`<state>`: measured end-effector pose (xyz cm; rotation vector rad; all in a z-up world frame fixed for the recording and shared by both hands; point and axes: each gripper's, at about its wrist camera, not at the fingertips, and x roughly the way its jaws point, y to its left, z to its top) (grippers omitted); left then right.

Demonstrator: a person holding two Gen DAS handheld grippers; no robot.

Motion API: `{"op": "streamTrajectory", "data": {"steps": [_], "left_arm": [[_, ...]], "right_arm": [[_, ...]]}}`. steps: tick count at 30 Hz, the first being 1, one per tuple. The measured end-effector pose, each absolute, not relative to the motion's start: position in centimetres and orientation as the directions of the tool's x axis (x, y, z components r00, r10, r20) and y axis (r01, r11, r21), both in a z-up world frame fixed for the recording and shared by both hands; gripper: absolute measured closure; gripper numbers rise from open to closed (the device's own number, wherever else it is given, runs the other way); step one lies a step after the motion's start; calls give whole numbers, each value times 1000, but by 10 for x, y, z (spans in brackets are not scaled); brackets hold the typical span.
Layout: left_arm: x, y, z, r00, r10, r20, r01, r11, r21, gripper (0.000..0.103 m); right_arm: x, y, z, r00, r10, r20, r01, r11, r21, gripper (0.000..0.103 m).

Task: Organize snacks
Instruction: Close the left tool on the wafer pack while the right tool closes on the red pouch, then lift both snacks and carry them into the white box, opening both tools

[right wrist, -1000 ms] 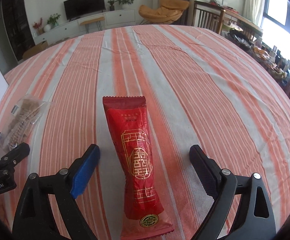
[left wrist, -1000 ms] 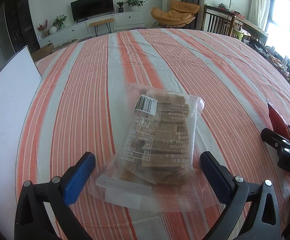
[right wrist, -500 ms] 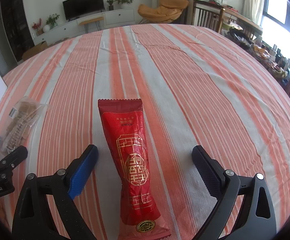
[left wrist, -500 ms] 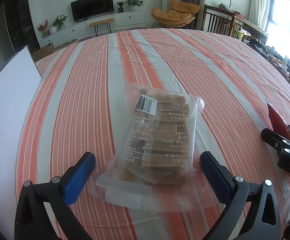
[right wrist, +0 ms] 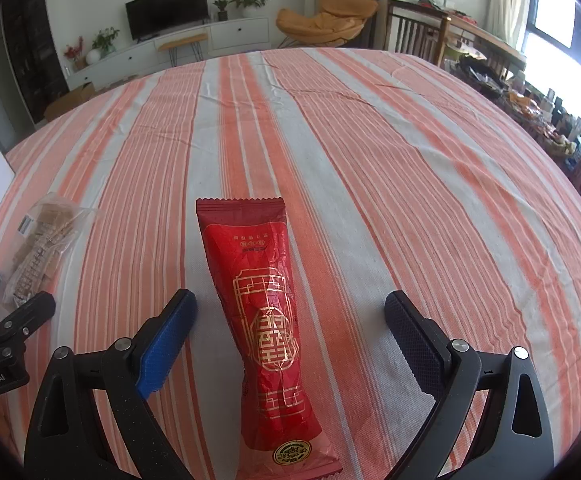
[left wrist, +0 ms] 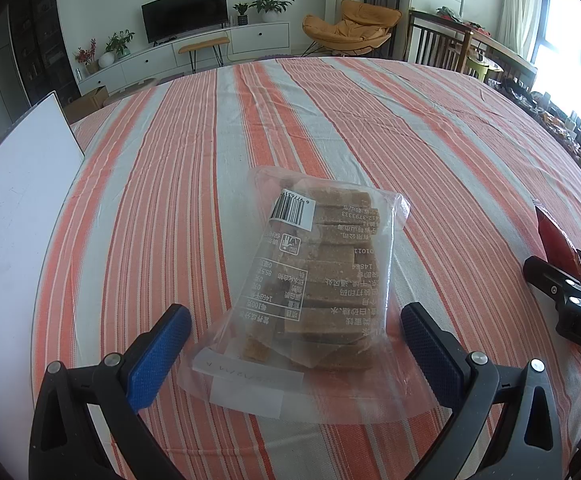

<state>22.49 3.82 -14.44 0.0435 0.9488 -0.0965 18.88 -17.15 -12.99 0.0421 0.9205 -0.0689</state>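
Tablecloth (left wrist: pixel 170 184): woven cotton, orange-red & pale grey stripes w/ thin white lines. Clear plastic bag of tan-brown biscuit slabs (left wrist: pixel 322 272): white barcode label, black print. Long red foil snack packet (right wrist: pixel 266 300): gold geometric motif, gold-black round seal. Both grippers: black frames, blue pad (left wrist: pixel 158 352) one side, dark navy other. White board (left wrist: pixel 14 208) at left.

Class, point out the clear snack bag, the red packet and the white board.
clear snack bag (left wrist: pixel 322 280), left wrist view, printed middle.
red packet (right wrist: pixel 264 308), right wrist view, gold emblem.
white board (left wrist: pixel 14 208), left wrist view, flat face.
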Motion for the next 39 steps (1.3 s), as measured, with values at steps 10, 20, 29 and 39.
{"op": "streamTrajectory", "data": {"steps": [10, 20, 29, 39], "left_arm": [[225, 38, -144, 579, -64, -813, 103, 995, -6, 0], [231, 40, -143, 529, -87, -844, 144, 990, -12, 0], [250, 53, -135, 354, -175, -919, 225, 969, -98, 0], [264, 30, -139, 408, -114, -906, 239, 971, -15, 8]], "right_arm": [[189, -172, -130, 603, -41, -796, 77, 997, 7, 6], [189, -172, -130, 603, -41, -796, 77, 997, 7, 6], [189, -172, -130, 603, -41, -796, 77, 997, 7, 6], [193, -172, -129, 578, -39, -815, 80, 997, 9, 6]]}}
